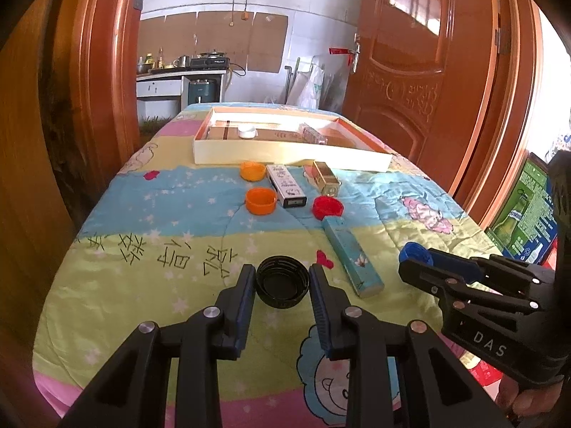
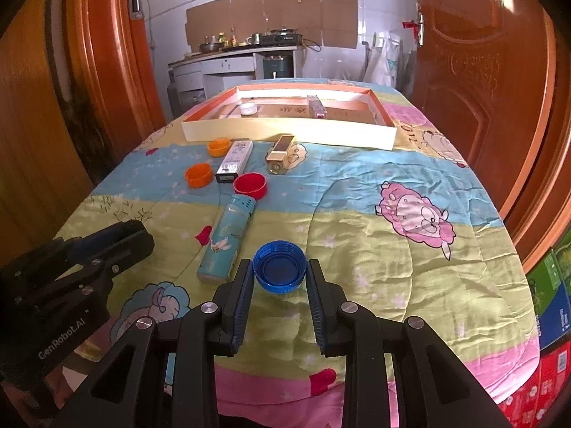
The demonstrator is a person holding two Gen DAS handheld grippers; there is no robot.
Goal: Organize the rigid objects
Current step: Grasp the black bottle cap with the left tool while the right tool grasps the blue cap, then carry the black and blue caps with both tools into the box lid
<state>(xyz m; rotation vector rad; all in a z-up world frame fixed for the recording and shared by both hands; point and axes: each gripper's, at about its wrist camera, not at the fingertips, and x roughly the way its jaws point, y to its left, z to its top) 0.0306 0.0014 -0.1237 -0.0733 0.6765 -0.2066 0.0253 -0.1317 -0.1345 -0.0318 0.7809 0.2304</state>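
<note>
my left claw [image 1: 282, 274] pinching the round black plastic cap [image 1: 282, 281], right claw [image 2: 279, 270] gripping the round blue plastic cap [image 2: 280, 271], both low over the cartoon-print quilted surface [image 2: 374, 249], shallow cream cardboard tray [image 2: 285, 133] far end

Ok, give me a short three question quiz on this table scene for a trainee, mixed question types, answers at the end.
1. True or false: the left gripper has a black cap between its fingers.
2. Multiple choice: which cap sits between the right gripper fingers? A) red cap B) blue cap C) orange cap
3. Fill in: the small white round container lies inside the shallow ____ at the far end of the table.

Key: 1 true. 2 B, the blue cap. 3 box.
</note>
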